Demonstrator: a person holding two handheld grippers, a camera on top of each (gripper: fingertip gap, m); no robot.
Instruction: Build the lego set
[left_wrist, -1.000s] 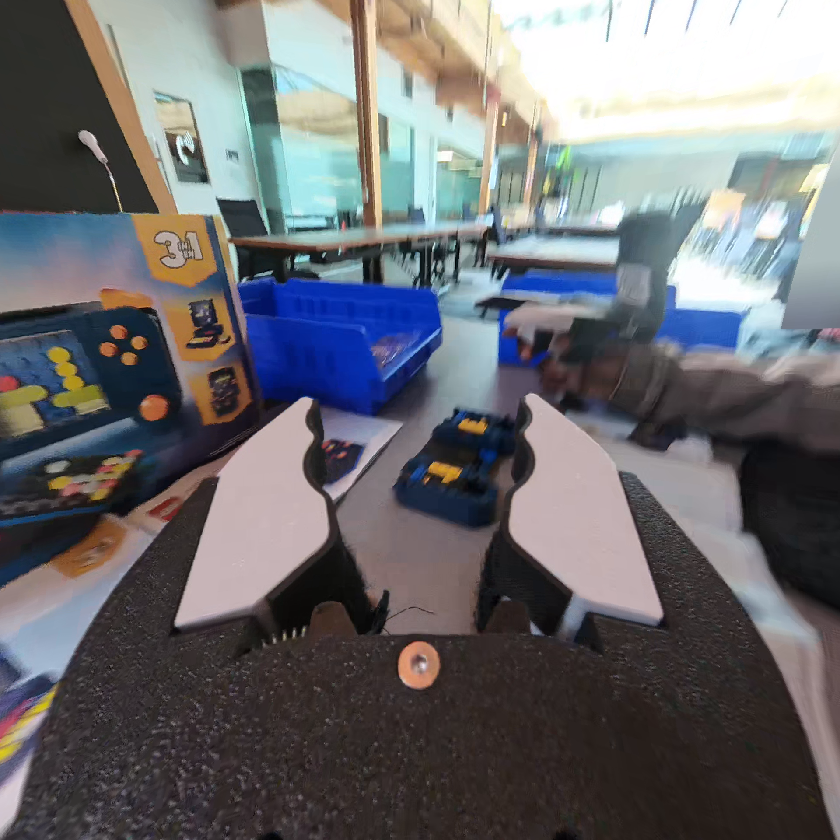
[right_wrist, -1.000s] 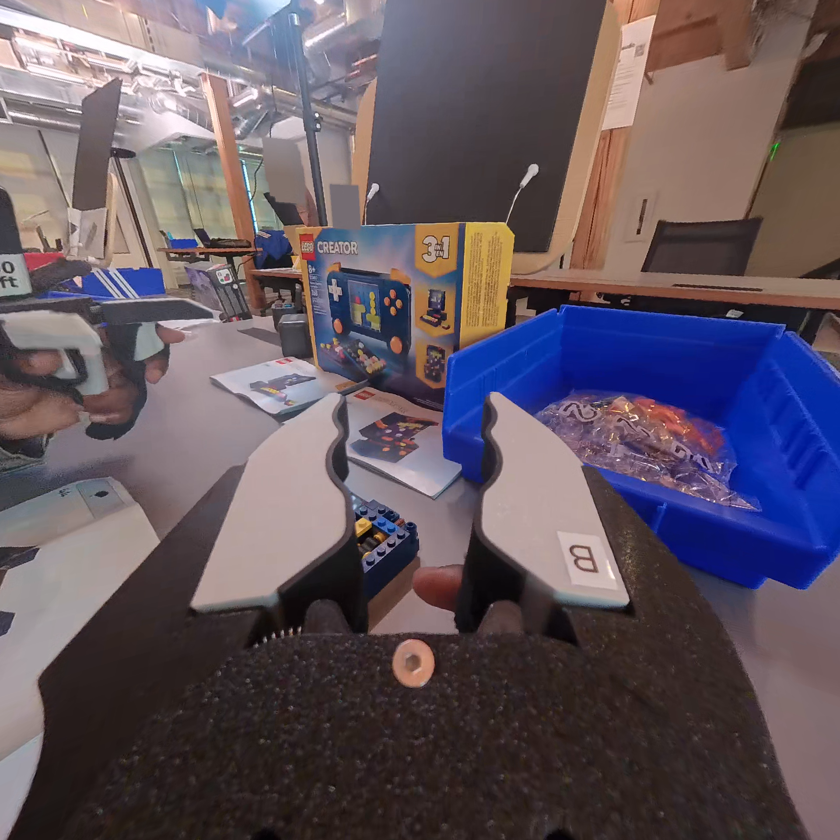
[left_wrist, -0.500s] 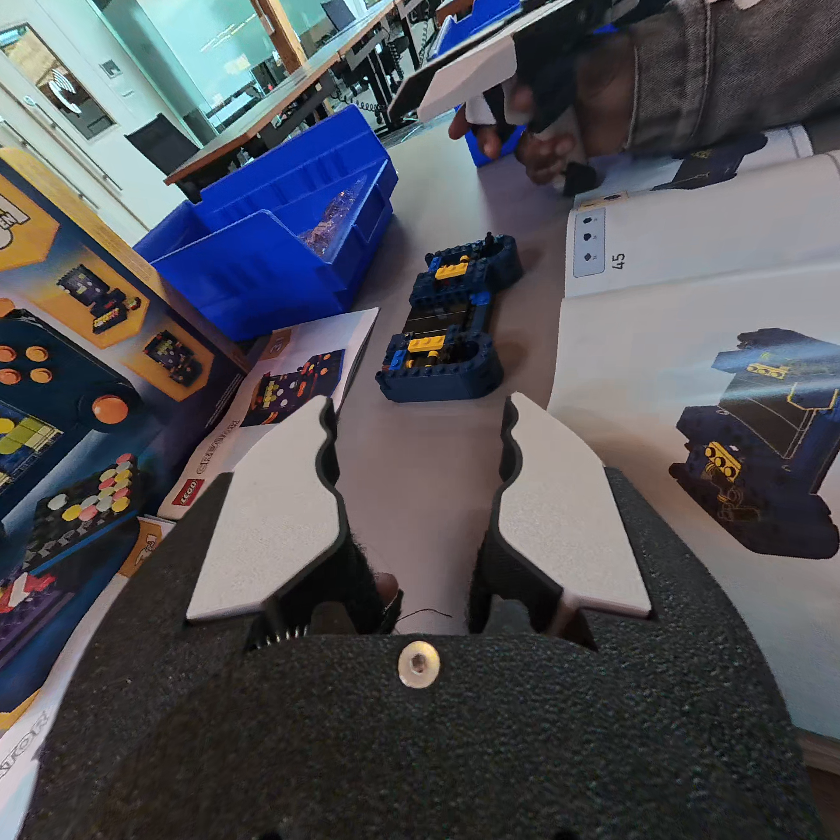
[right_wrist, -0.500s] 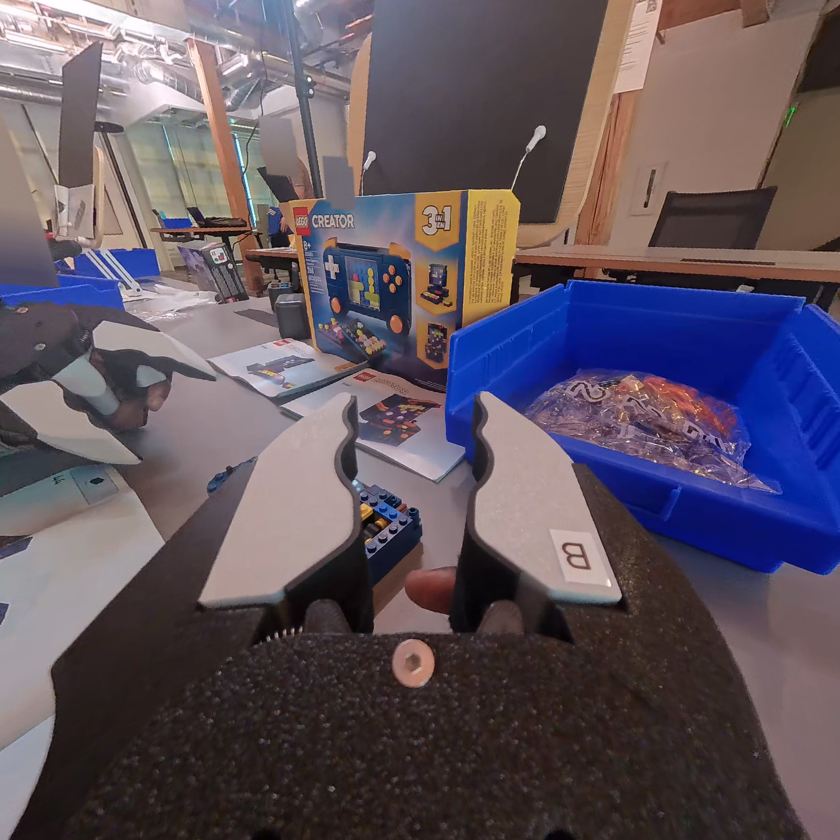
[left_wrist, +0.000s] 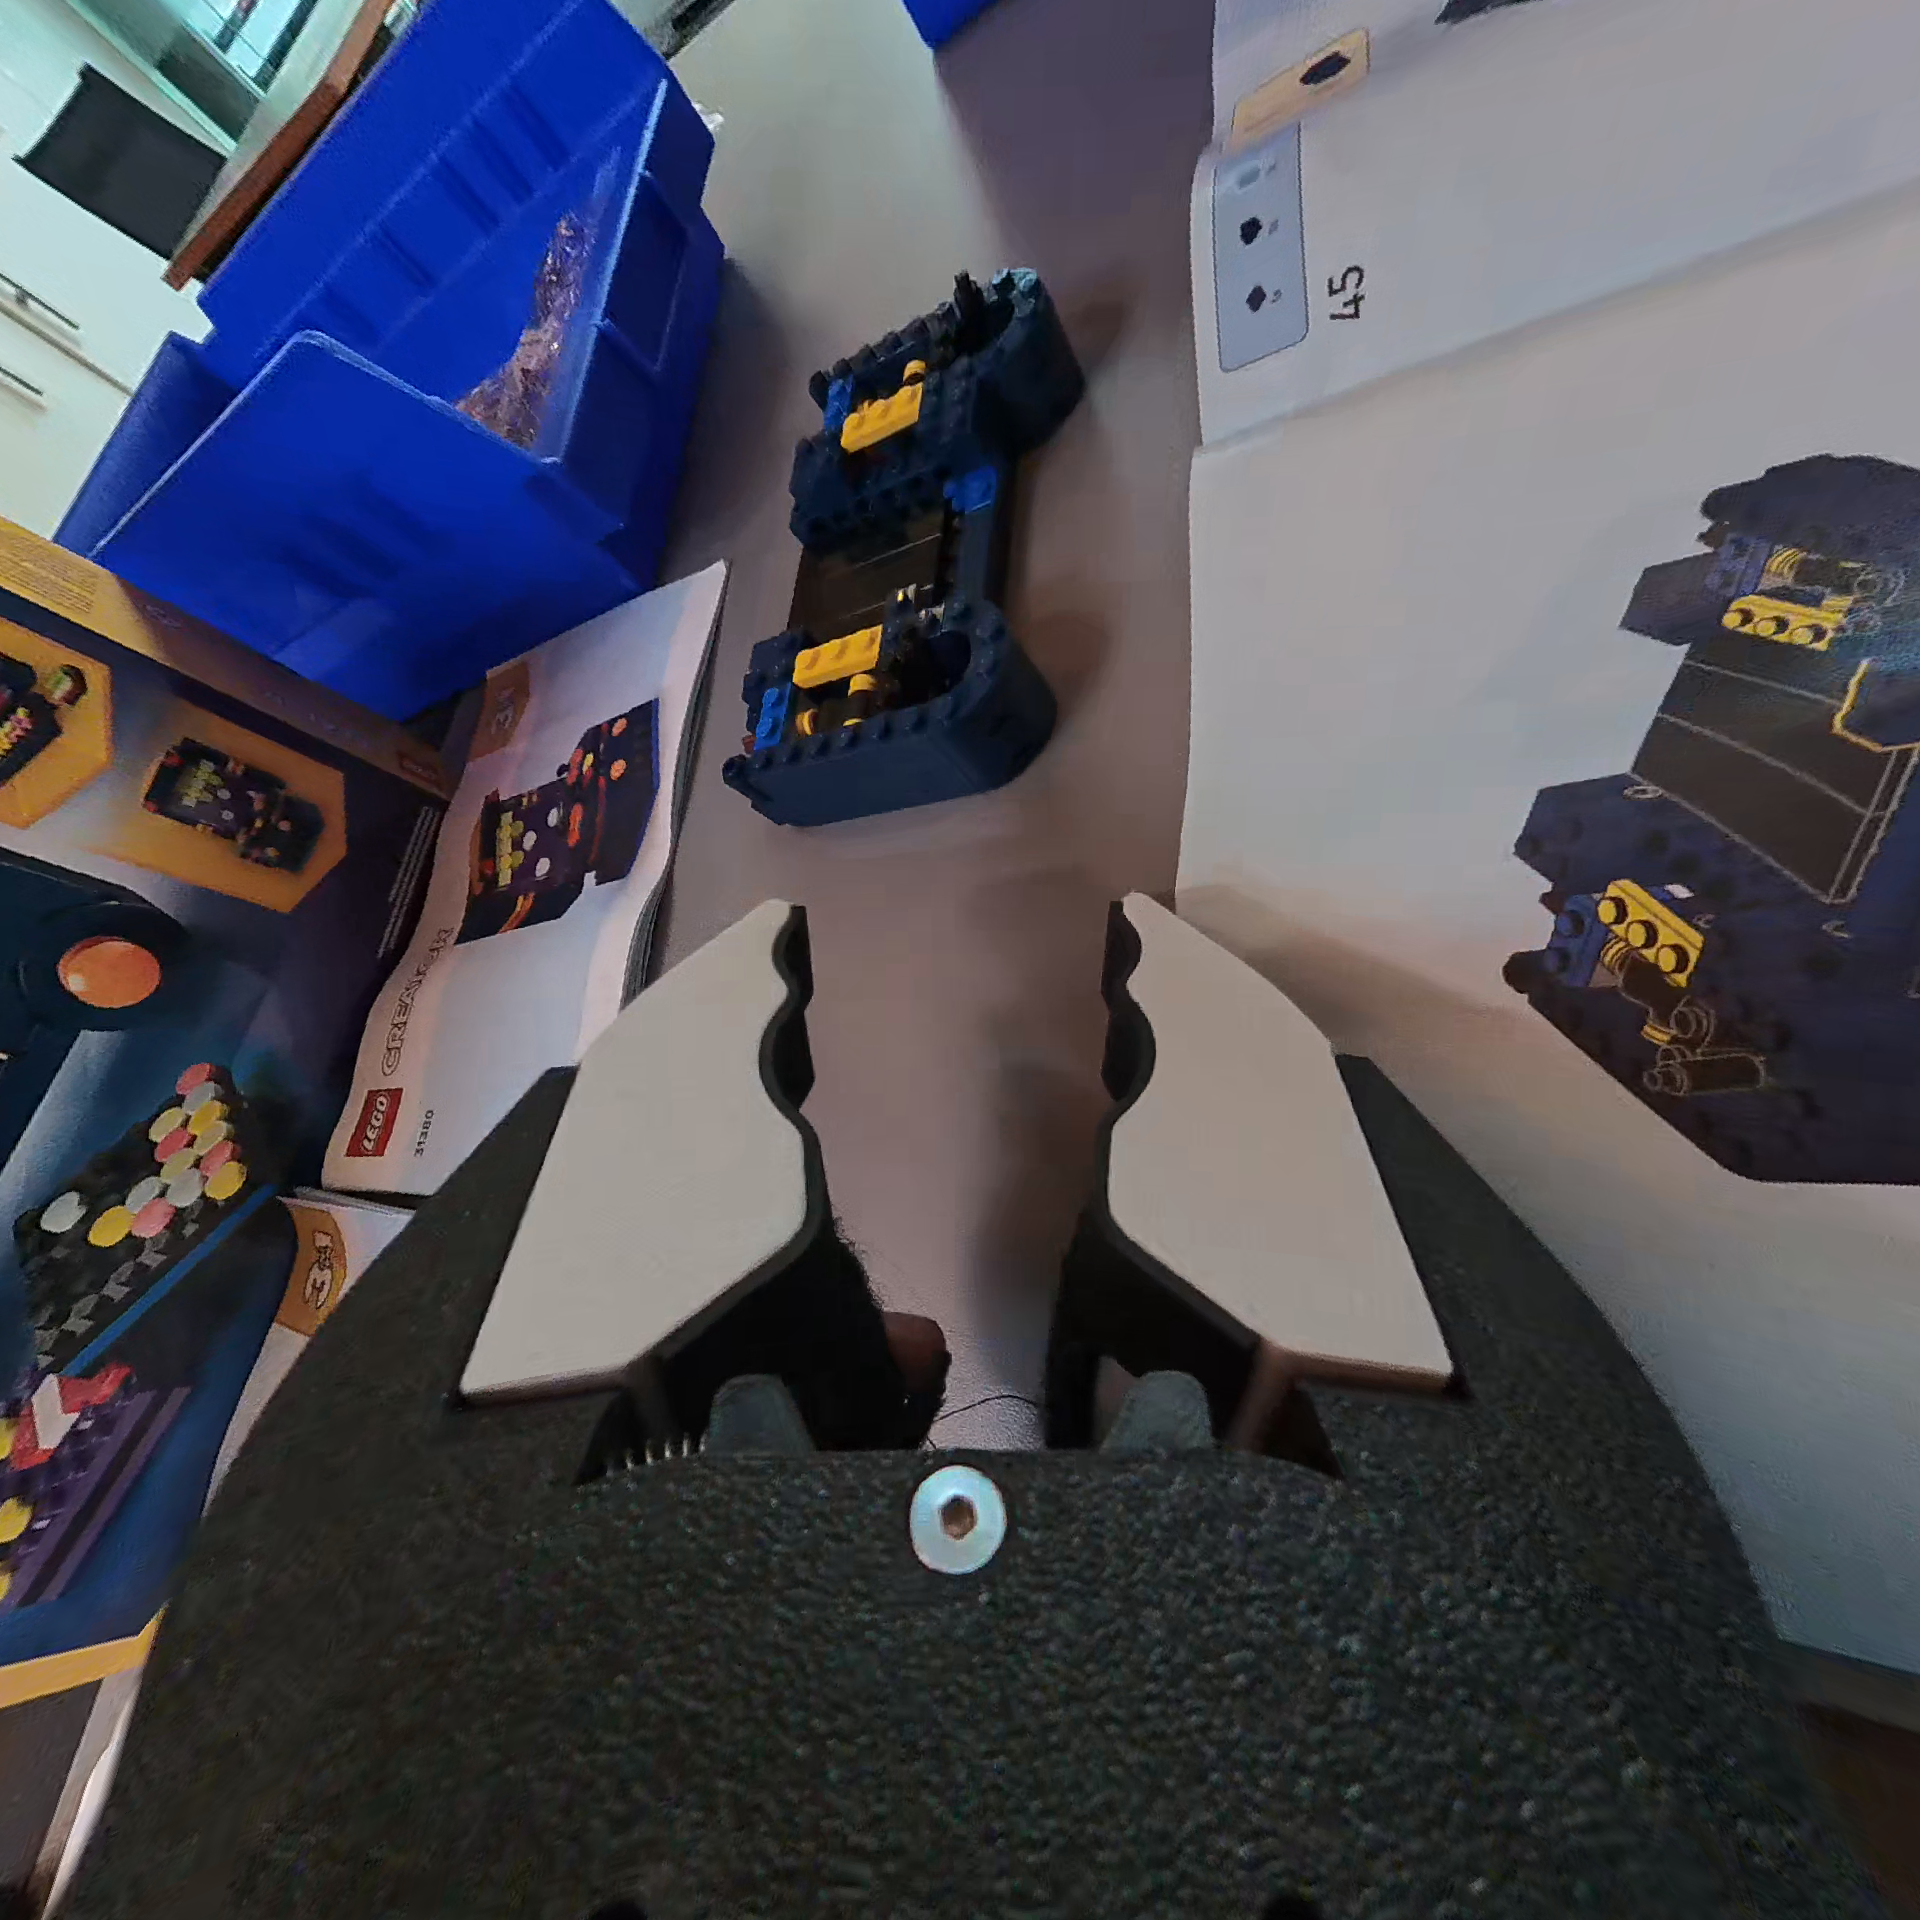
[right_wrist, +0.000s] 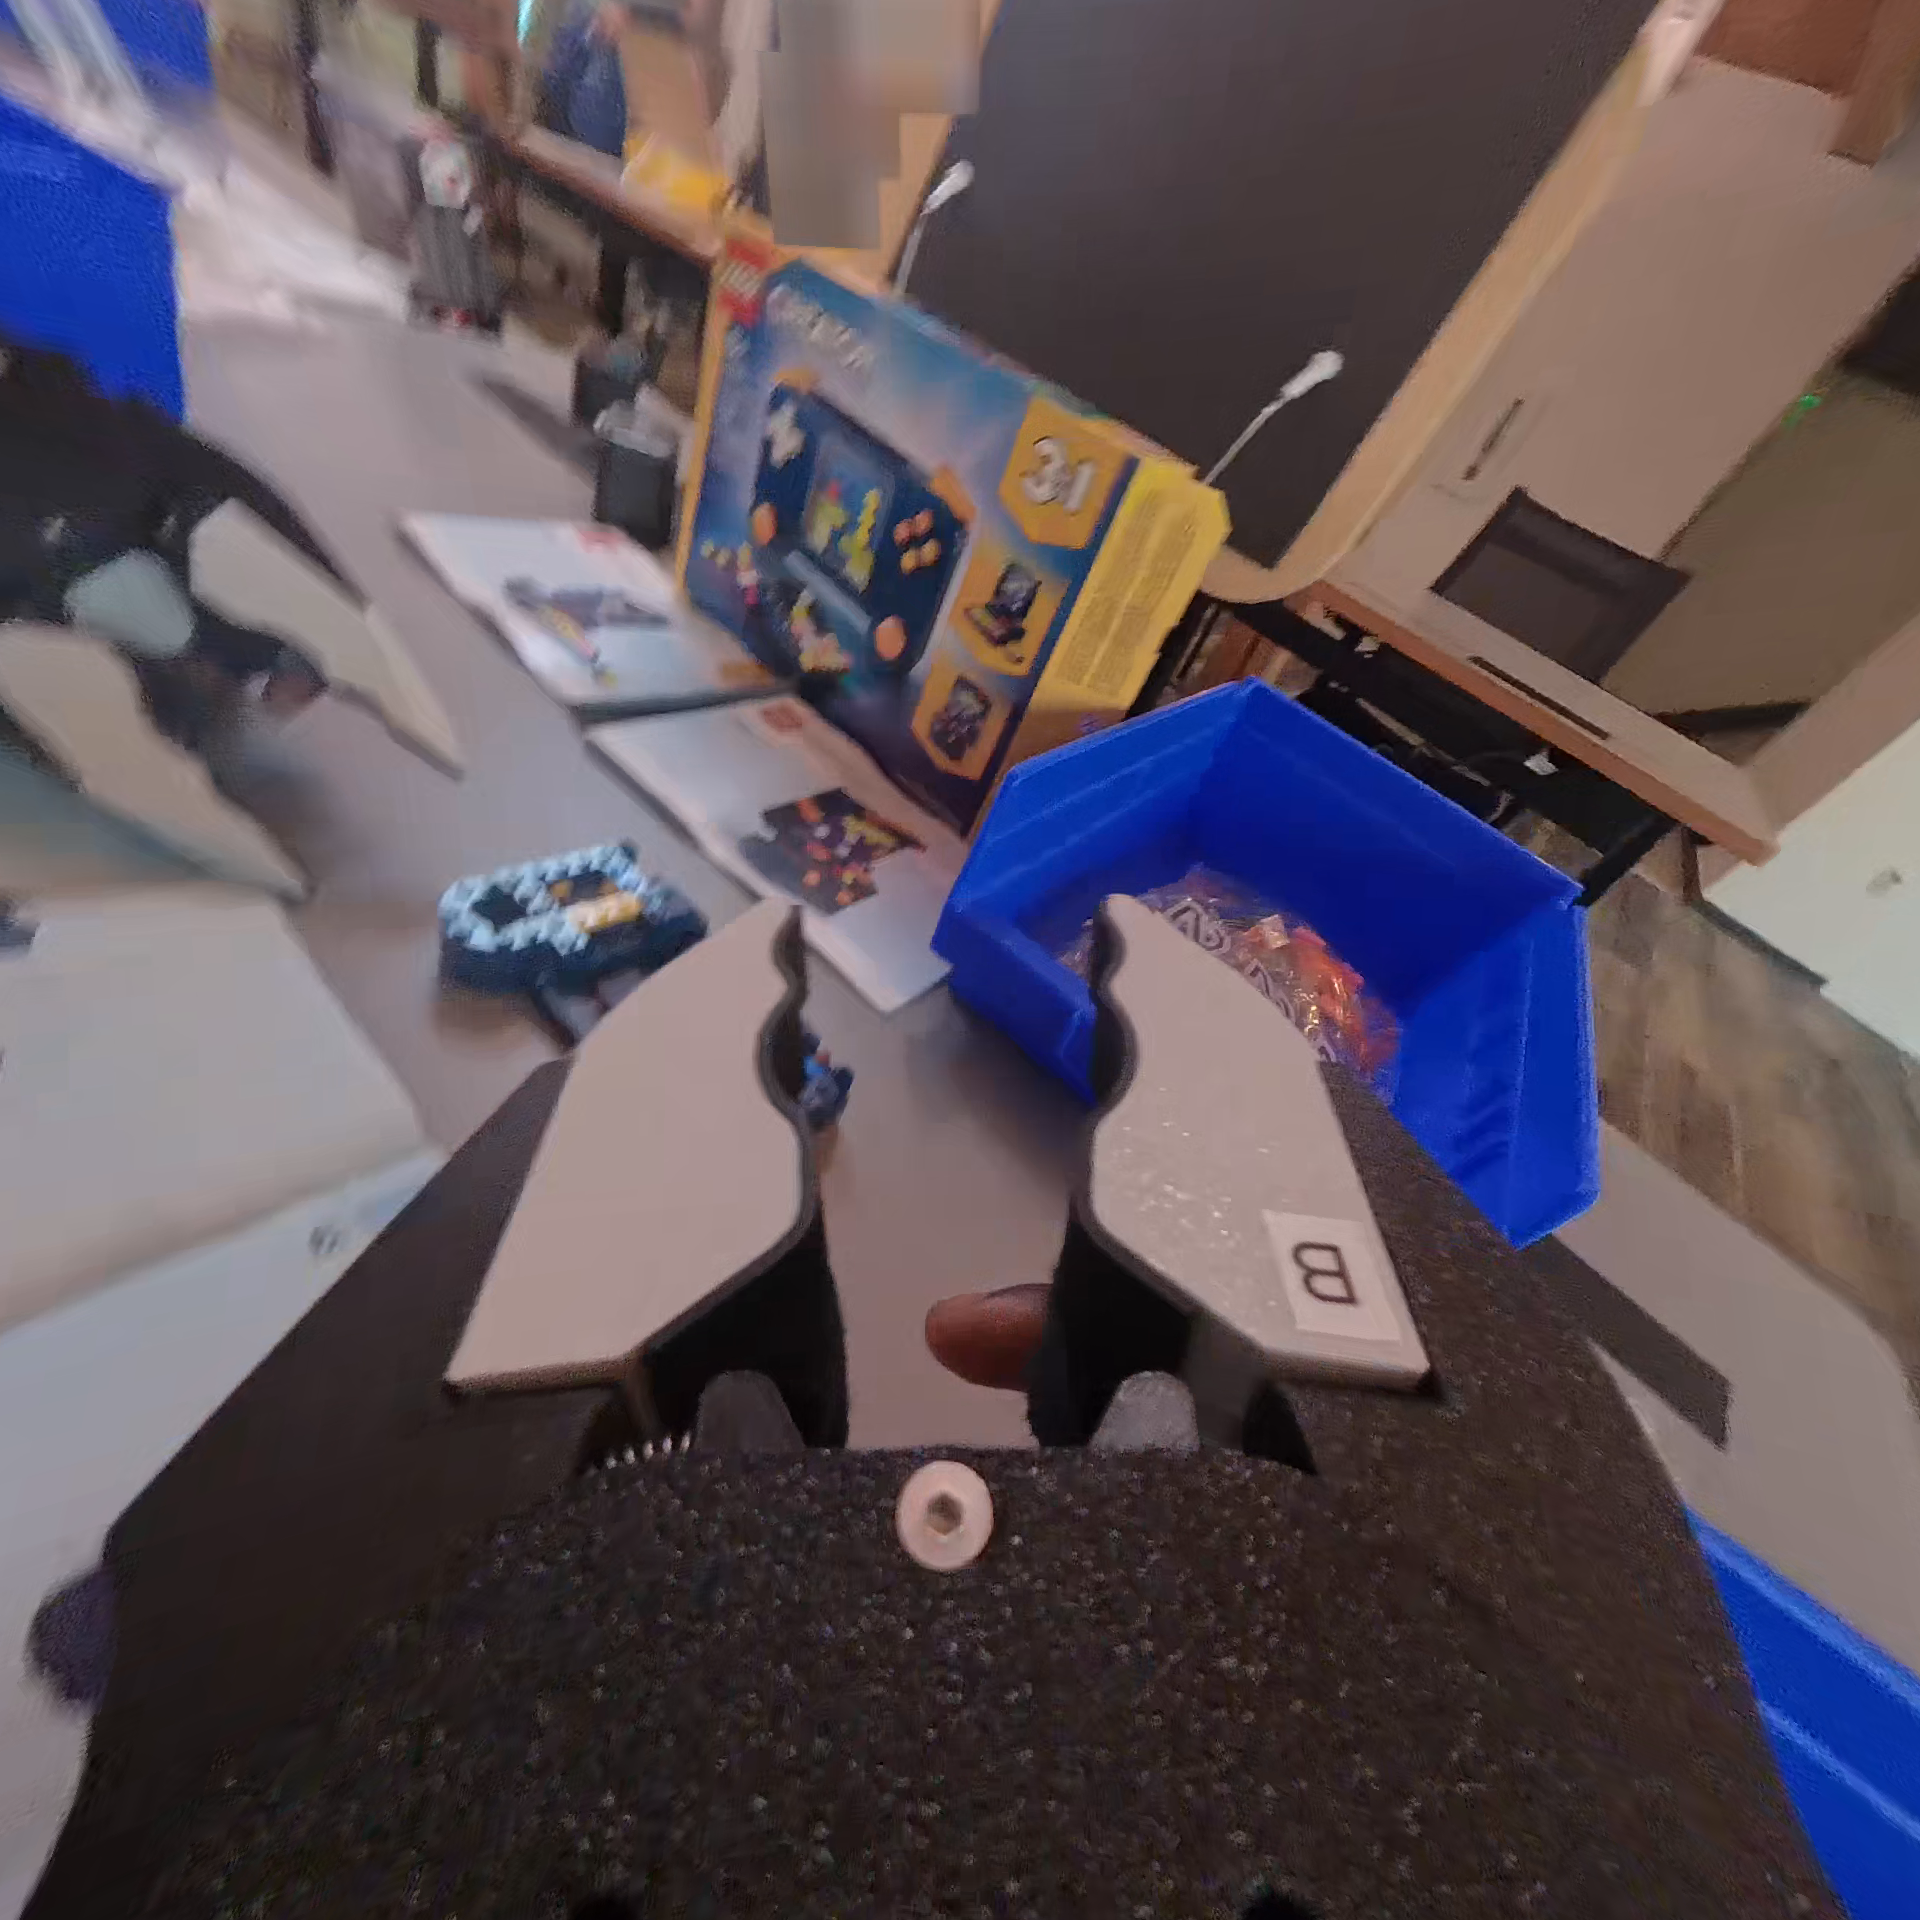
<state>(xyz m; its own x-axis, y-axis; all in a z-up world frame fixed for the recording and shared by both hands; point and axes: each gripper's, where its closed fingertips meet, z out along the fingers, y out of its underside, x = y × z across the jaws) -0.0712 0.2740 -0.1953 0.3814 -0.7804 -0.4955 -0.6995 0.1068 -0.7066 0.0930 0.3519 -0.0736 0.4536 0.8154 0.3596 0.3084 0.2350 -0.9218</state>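
Left tool (left_wrist: 954, 914) spread with bare grey surface (left_wrist: 935, 1039) between its fingers, dark blue brick model (left_wrist: 904, 582) just ahead, open instruction booklet (left_wrist: 1507, 727) alongside, right tool (right_wrist: 945, 914) likewise spread and gripping nothing, above a small blue brick piece (right_wrist: 826, 1081), blue bin (right_wrist: 1475, 997) of bagged parts beside it, toy box (right_wrist: 935, 582) beyond.

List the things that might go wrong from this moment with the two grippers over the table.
1. The left gripper hangs open just short of the dark blue brick-built frame with yellow bricks; a push could slide it into the small stapled booklet.
2. The open white instruction book lies right beside the right finger; it may catch the page.
3. The right gripper is open near the blue plastic bin's corner and a small blue piece; either could get knocked.
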